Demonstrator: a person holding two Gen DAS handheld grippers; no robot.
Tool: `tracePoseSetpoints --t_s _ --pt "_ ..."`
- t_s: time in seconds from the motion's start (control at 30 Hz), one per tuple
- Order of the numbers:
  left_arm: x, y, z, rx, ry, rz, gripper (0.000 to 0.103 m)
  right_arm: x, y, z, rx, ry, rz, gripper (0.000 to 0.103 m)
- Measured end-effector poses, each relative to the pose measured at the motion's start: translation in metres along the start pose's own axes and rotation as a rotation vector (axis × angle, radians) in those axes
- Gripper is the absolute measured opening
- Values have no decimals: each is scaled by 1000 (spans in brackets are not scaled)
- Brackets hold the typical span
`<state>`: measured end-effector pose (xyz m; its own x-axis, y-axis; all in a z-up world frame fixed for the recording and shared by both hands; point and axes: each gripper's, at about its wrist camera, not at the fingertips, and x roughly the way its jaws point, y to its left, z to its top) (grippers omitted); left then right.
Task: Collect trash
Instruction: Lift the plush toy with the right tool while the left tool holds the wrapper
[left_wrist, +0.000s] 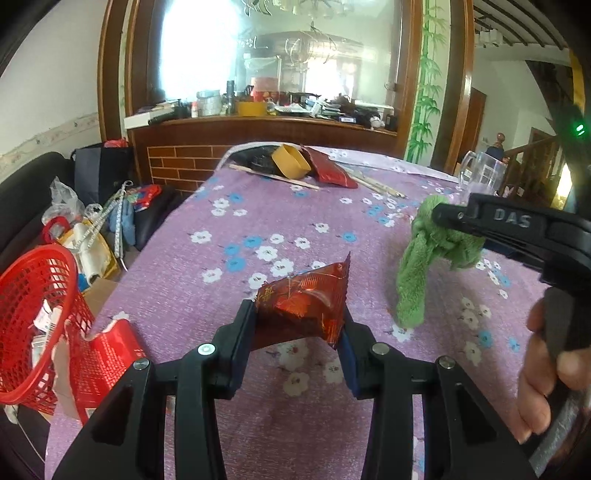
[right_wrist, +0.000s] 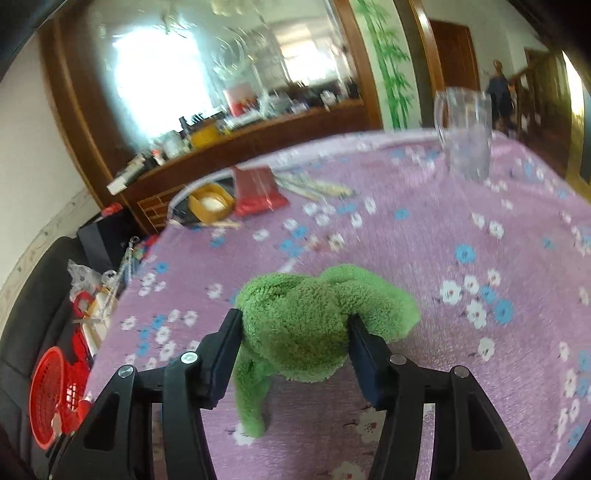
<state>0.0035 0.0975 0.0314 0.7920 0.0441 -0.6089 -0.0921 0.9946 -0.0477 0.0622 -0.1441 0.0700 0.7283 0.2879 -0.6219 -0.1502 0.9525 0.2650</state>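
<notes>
Left wrist view: my left gripper (left_wrist: 299, 325) is clamped partway closed on a crumpled red wrapper (left_wrist: 306, 301) at centre frame, above the floral tablecloth (left_wrist: 207, 266); red basket (left_wrist: 35, 295) at lower left.

Right wrist view (blurry): my right gripper (right_wrist: 295, 332) squeezes a green towel (right_wrist: 306, 321), one end dangling to the cloth.

Daylight glares from the mirror (left_wrist: 207, 51); fisheye bends the edges; the right wrist view is motion-blurred.
</notes>
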Motion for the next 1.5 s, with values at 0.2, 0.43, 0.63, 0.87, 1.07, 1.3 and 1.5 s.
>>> tracePoseSetpoints --t_s 0.2,0.43,0.63,0.87,1.07,1.3,1.5 --pt "-3 -1 1 8 -23 27 40 -16 23 -6 -89 -45 24 61" --pt "-5 -1 1 12 -35 35 40 -20 25 -5 -107 -62 25 61" --pt "-6 -2 0 15 -38 39 40 -23 27 -6 -113 -73 30 61" --pt "-6 -2 0 15 -39 39 40 -24 27 -6 -110 -74 31 61" --pt "-6 -2 0 15 -40 38 40 -24 27 -6 -112 -75 31 61" --pt "-8 -1 0 13 -54 42 41 -25 28 -6 -112 -72 30 61" --pt "-9 0 -1 10 -60 43 40 -27 29 -3 -112 -83 33 61"
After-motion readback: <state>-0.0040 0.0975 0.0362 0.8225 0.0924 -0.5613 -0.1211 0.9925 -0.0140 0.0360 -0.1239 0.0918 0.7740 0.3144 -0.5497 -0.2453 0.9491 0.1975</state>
